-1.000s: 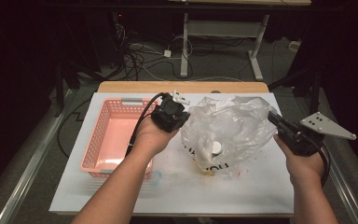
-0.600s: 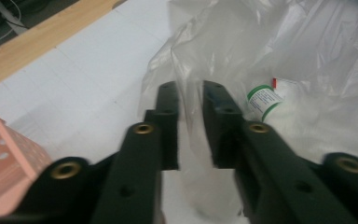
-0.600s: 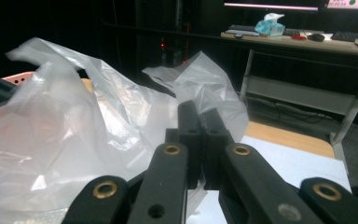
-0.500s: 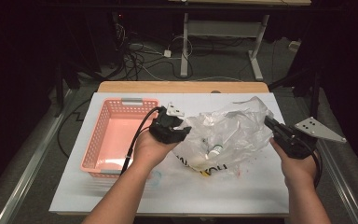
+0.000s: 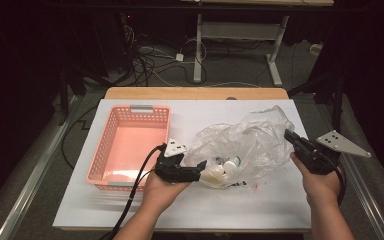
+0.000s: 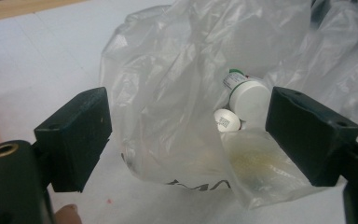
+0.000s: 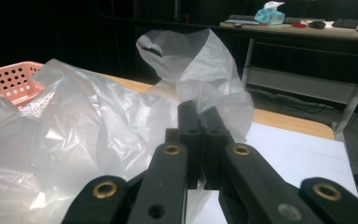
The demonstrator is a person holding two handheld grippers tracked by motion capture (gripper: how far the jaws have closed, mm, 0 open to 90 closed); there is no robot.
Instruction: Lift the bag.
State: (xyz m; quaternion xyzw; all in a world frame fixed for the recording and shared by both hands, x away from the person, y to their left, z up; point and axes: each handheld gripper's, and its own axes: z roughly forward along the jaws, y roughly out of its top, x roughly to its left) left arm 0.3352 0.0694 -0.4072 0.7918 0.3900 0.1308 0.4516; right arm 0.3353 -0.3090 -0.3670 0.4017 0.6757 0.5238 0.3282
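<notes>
Your left gripper (image 5: 200, 167) sits low over the table (image 5: 130, 210) at the near left edge of the clear plastic bag (image 5: 250, 145), and its jaws have just been opening: they now stand spread wide, with the bag's bulging end between them but neither pad pressing on it. In the left gripper view the bag (image 6: 191, 93) lies crumpled on the white table (image 6: 37, 60), and through the film you can see a white bottle (image 6: 248, 98) with a green band at its neck, and a small white cap (image 6: 227, 120) just beside it.

Your right gripper (image 5: 291, 137) is at the bag's far right side, its jaws pressed together on a fold of the plastic; in the right gripper view the film (image 7: 74, 135) runs up between the closed jaw tips.

The pink basket (image 5: 111, 150) stands just to the left of your left hand (image 5: 162, 190), apart from the bag.
</notes>
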